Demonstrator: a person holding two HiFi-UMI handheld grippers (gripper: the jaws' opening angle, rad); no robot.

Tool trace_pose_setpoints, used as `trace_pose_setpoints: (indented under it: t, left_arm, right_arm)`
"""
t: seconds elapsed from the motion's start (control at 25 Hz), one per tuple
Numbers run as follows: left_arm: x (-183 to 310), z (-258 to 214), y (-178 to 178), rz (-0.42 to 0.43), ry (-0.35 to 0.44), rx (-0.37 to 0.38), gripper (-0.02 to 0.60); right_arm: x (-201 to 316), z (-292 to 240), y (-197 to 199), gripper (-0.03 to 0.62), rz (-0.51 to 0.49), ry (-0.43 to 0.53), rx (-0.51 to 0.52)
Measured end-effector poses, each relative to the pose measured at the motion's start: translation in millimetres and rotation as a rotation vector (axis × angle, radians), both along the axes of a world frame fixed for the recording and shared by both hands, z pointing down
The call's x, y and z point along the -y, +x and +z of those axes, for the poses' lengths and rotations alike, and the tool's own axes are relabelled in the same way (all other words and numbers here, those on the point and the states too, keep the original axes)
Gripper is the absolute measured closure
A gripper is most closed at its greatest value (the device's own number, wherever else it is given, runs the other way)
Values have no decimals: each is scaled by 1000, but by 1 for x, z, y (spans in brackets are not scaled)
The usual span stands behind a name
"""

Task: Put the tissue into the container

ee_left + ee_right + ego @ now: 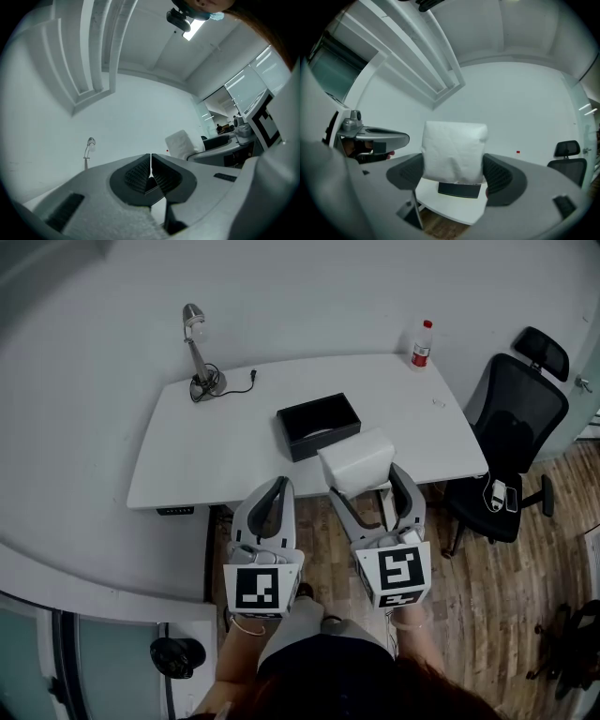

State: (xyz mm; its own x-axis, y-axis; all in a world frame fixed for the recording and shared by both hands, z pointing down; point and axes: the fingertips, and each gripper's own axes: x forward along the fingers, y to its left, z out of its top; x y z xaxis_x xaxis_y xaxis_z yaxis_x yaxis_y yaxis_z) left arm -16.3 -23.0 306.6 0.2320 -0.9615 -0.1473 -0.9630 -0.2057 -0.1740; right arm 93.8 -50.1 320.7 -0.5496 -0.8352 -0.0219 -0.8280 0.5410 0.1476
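Observation:
A white tissue pack (356, 461) is clamped between the jaws of my right gripper (364, 486), held in the air just in front of the table's near edge. In the right gripper view the tissue pack (453, 151) fills the gap between the fingers and hides part of the black container (459, 189) behind it. The black open container (319, 425) sits on the white table (216, 446), a little beyond and left of the pack. My left gripper (278, 486) hangs beside the right one with its jaws pressed together and nothing in them (150, 174).
A desk lamp (198, 351) stands at the table's far left with its cord. A red-capped bottle (423, 345) stands at the far right corner. A black office chair (511, 442) is to the right of the table. Wooden floor lies below me.

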Motion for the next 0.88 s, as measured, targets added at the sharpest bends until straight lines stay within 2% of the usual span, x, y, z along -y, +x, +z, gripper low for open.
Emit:
trace_pose_setpoints:
  t: [0.2,0.88]
  left_arm:
    - [23,-2,-5,5,-7,-30,549]
    - [118,12,-43,70,-45,-51,549]
  right_arm:
    - [24,6,-5,203,7,-17,3]
    - [111,22,-45,203,52,-88,-30]
